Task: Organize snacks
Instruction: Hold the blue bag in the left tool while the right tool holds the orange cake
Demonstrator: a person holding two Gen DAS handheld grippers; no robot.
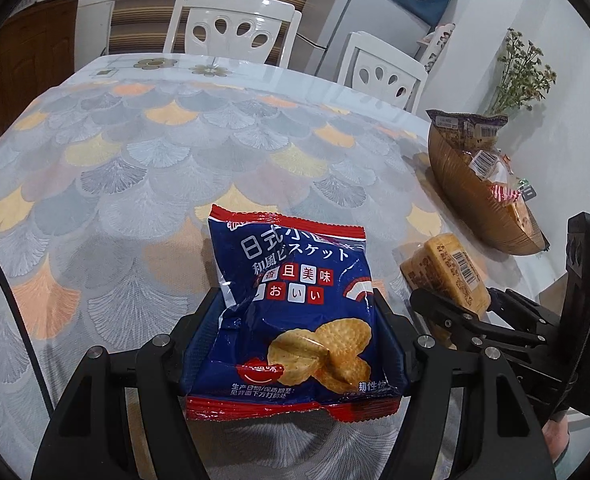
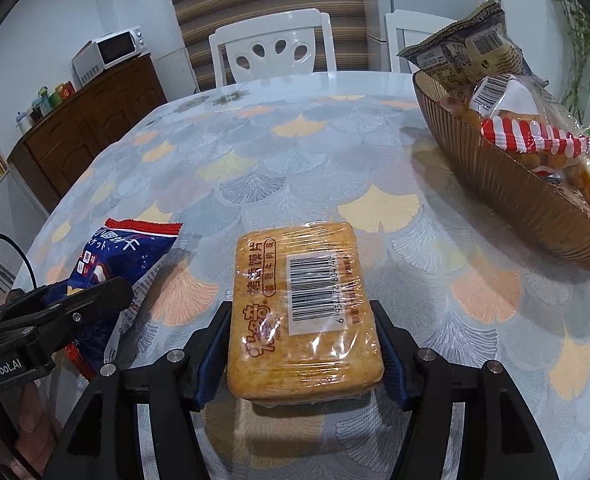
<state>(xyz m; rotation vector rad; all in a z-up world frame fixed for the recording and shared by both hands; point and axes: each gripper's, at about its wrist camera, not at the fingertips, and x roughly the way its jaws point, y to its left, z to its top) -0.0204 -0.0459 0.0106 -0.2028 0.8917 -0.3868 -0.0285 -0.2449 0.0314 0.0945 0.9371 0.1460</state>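
Currently, two items in hand, one destination.

Item 1: blue biscuit packet (image 1: 291, 312), red crimped ends, Japanese-style print. Location: between the pads of your left gripper (image 1: 295, 320), lifted off the tablecloth (image 1: 155, 160); pads press both side edges, film puckered at the left one. Status: held.

Item 2: orange cracker pack (image 2: 303, 308), clear wrap, barcode up. Location: between the fingers of your right gripper (image 2: 301, 344), roughly half-open; left pad touches the pack, right pad shows a thin gap. Grip looks loose; can't tell if it's truly clamped.

Destination: ribbed brown bowl (image 2: 507, 200), far right of table, already heaped w/ snack bags (image 2: 471, 48), one striped red-white.

Risks, as judged:
- Cracker pack may slip or tilt out, since the jaws aren't snug on it. Tighten before you carry.
- Biscuit packet is soft film, air-filled; squeezing harder could crush biscuits, lighter grip could let it slide.
- Bowl is nearly full; a drop on top could roll off onto the table or nudge the tall bag out.
- Both grippers sit close together; heading to the bowl at once invites a clash. Go one at a time.
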